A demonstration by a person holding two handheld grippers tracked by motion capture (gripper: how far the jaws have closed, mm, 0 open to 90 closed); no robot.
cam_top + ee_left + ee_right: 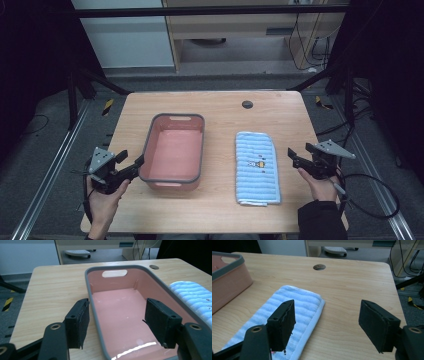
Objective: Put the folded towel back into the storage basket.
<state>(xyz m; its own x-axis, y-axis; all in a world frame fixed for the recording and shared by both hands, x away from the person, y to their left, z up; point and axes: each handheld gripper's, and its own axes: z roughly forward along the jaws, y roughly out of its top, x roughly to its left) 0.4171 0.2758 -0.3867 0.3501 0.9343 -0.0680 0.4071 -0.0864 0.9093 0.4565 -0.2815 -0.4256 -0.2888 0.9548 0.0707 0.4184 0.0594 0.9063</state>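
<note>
A pink bin with a grey rim (146,145) stands empty on the left half of the wooden table (220,105). A folded blue striped towel (256,167) lies flat to its right. My left gripper (131,164) is open at the bin's near left corner, and its jaws straddle the grey rim (96,315): one jaw is outside the bin, the other over the pink floor (120,310). My right gripper (293,157) is open just right of the towel, low over the table. One jaw is over the towel's edge (304,305) and the other over bare wood.
A small dark round hole (247,104) sits in the table near its far edge. Metal rails and black frame legs run along both sides of the table. A wooden cabinet and cables stand behind it.
</note>
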